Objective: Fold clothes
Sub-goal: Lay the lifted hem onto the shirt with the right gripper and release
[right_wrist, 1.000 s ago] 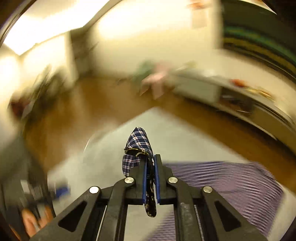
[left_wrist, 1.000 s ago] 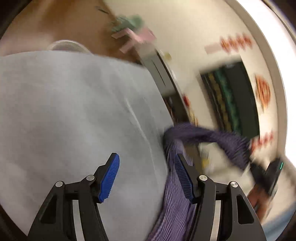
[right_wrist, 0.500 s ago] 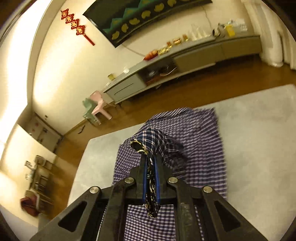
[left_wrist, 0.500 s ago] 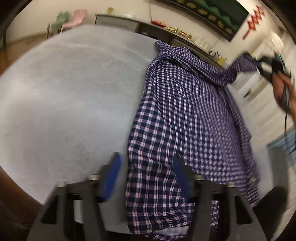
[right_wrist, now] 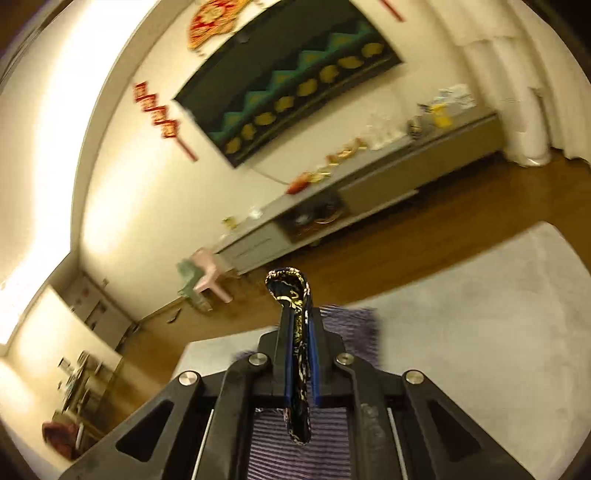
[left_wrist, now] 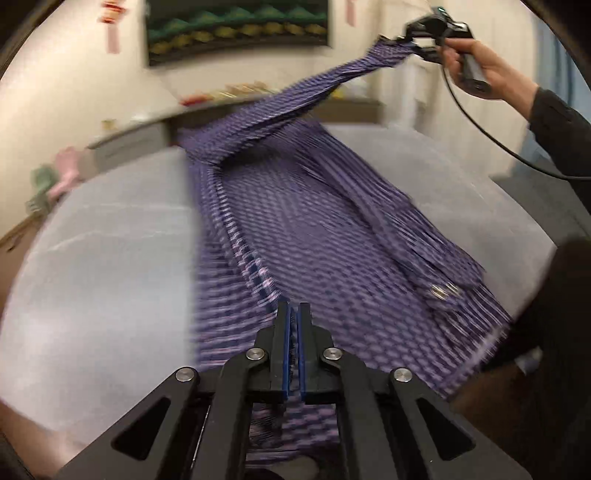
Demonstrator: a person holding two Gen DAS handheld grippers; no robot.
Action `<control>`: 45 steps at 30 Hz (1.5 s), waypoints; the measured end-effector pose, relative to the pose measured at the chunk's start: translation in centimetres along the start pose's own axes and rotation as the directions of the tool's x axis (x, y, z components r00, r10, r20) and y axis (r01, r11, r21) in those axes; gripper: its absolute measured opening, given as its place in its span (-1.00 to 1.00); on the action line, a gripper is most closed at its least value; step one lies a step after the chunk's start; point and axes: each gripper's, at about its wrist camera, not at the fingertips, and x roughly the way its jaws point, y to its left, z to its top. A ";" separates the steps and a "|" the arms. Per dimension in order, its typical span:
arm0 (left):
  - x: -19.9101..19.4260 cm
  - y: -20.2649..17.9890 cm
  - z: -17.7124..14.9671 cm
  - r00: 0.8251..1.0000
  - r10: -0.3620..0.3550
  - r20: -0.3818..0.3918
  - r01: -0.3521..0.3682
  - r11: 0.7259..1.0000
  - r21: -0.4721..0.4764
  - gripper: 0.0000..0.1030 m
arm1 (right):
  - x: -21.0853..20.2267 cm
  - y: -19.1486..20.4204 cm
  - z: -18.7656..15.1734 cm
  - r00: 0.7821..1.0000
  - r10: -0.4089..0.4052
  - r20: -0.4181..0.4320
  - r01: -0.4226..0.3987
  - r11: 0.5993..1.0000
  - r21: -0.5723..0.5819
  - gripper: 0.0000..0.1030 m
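left gripper (left_wrist: 292, 314): my left tongs are pinched nearly closed, blue pads with only a sliver between them, plaid cloth caught in that sliver at the near hem.
right gripper (right_wrist: 300, 325): also clamped tight, in the right wrist view; a strip of dark fabric with gold pattern loops out past the tips and hangs below the pads. I read it as the shirt's collar or lining, can't confirm.
right gripper, seen from left cam (left_wrist: 419, 35): raised high at far right, held in the right hand (left_wrist: 480, 70), cloth corner pulled up into it.
shirt (left_wrist: 314, 229): purple-and-navy plaid, lying mostly flat on the grey table (left_wrist: 110, 258). Long axis runs from my left tongs away toward the far table edge, slanting slightly left. One far corner lifts off the surface and stretches up and right to the other tongs as a taut band.
shirt detail: a folded flap lies along the right side with two small metal snaps (left_wrist: 443, 291) near its lower end. Right hem hangs over the table edge.
blur: left view is motion-smeared, weave detail unreliable.
cable (left_wrist: 498, 140): black lead drops from the right handle, crossing above the table's far right corner, clear of the cloth.
surroundings: grey sideboard (right_wrist: 369, 188) against the wall with small items on top, dark wall hanging (right_wrist: 295, 85) above it, pink and green kids' chairs (right_wrist: 203, 277) at its left end, wood floor (right_wrist: 443, 229) between it and the table.
obstructions: nothing sits on the shirt itself.
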 end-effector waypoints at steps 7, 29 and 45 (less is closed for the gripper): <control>0.0 0.7 0.3 0.989 -0.114 -0.093 0.112 0.993 -0.031 -0.58 | -0.2 -7.3 -4.9 1.000 -0.012 -0.026 0.013 0.998 0.053 -0.84; 8.8 16.5 6.4 0.958 -0.285 -0.022 0.250 0.873 -0.419 -0.24 | 1.5 -8.4 -9.4 0.829 -0.555 -0.063 0.509 0.796 -0.327 -0.46; 9.4 16.7 3.0 0.904 -0.423 -0.053 0.361 0.826 -0.433 -0.24 | 35.7 19.2 -17.1 0.841 -0.367 -0.398 -0.077 0.647 -0.759 0.23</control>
